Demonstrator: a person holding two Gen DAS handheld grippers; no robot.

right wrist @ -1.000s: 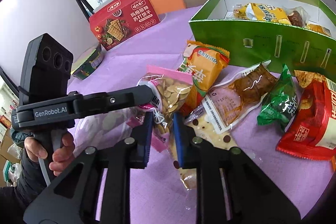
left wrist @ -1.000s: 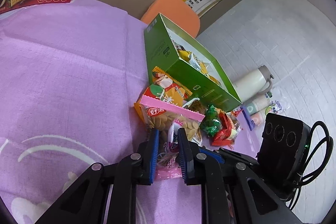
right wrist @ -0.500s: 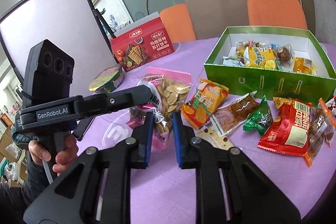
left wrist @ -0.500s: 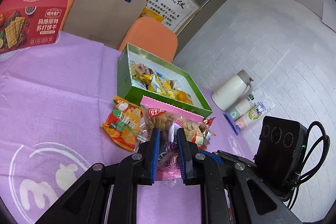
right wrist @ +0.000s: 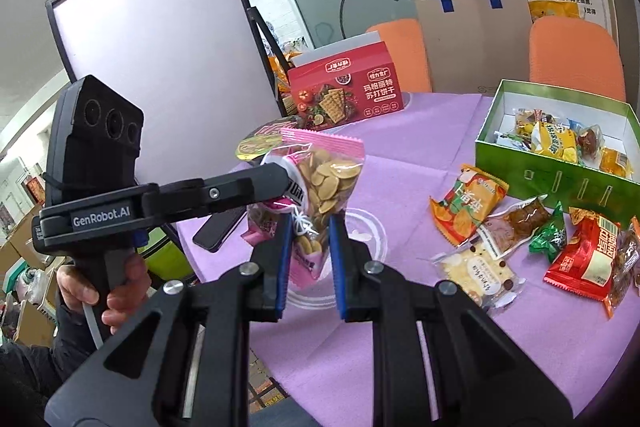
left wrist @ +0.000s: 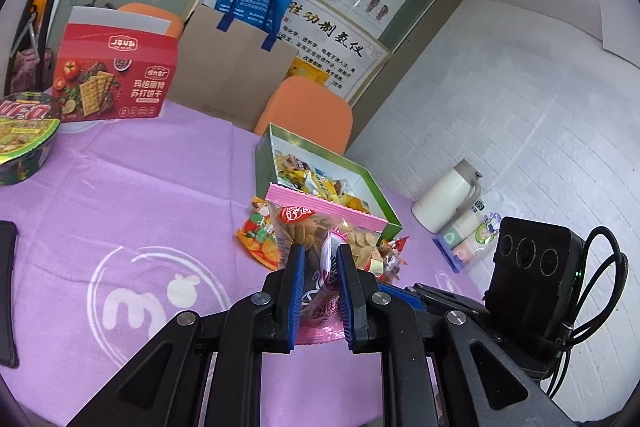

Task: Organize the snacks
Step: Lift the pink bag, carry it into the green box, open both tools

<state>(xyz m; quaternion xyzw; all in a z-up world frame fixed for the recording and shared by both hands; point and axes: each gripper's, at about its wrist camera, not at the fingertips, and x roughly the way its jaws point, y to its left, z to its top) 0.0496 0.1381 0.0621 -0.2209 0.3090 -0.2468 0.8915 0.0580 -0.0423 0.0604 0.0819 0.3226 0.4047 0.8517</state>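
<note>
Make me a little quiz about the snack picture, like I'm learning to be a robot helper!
1. True or false: both grippers grip the pink cracker bag.
2. What colour is the open snack box? A) red B) green C) blue
3. Fill in: the orange chip packet lies on the purple ______.

Key:
1. True. The left gripper and the right gripper are both shut on it, holding it above the table.
2. B, green.
3. Tablecloth.
</note>
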